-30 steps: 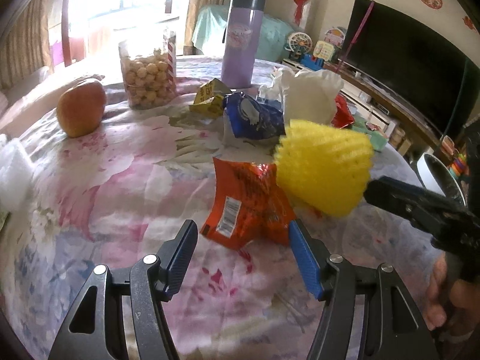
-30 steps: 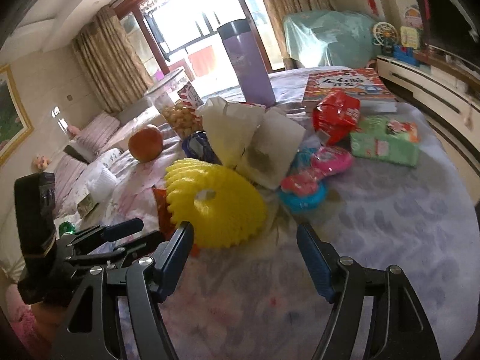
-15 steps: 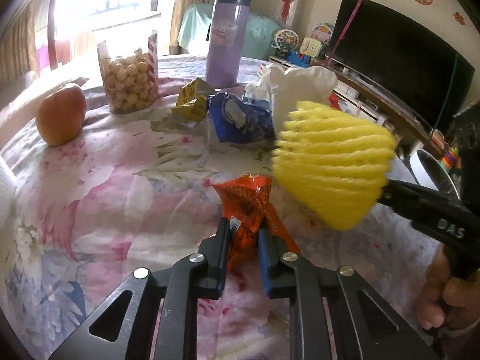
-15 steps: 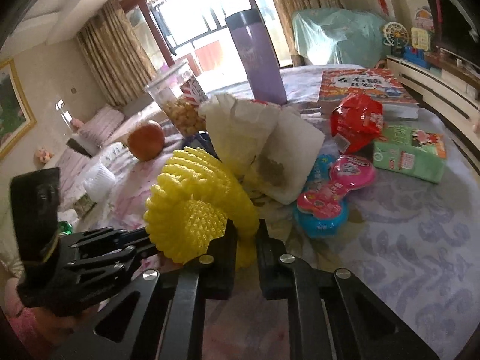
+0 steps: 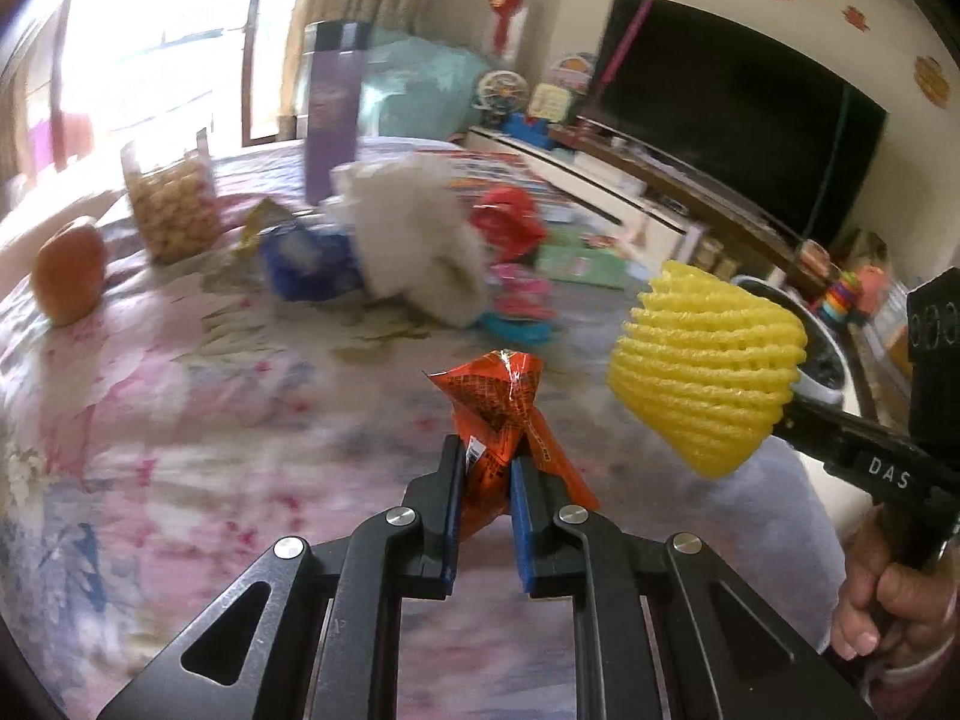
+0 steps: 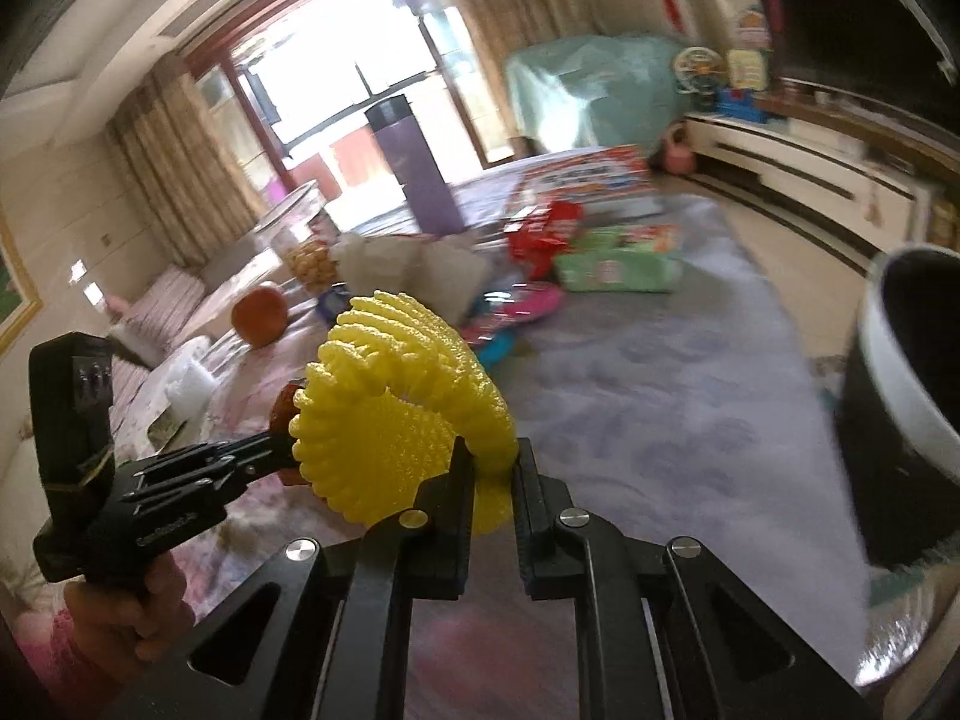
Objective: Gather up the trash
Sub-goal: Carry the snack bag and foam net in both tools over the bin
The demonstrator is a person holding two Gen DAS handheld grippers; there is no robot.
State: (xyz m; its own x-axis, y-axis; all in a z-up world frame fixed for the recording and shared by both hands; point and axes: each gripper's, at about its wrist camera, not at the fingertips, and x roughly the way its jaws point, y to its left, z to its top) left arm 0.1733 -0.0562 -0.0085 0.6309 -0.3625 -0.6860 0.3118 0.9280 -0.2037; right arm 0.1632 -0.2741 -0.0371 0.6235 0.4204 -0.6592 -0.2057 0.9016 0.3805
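We hold two pieces of trash clear of the flowered table (image 5: 150,420). The left gripper (image 5: 486,498) is clamped on an orange snack wrapper (image 5: 498,408), its blue pads (image 5: 521,504) pinching the crumpled lower end so the rest stands up above the jaws. The right gripper (image 6: 493,480) is clamped on the rim of a yellow foam fruit net (image 6: 402,402), which fans out to the left of the jaws and hangs off the table's right edge in the left wrist view.

A dark bin with a pale rim (image 6: 900,396) stands at the right of the right wrist view, beyond the table's right edge; we judge it the place for both pieces.

To do this step well, we keep both grips firm until each piece is right over the bin's mouth. The net is light and springy and held only by its edge, so we carry it smoothly and avoid brushing the rim. The wrapper is slick; a jerk could slide it out. We bring one hand over the bin at a time, so the grippers do not knock together.

More litter waits mid-table: a blue wrapper (image 5: 306,264), crumpled white paper (image 5: 414,240) and a red packet (image 5: 510,228). The apple (image 5: 66,282) near the far left edge is not trash.
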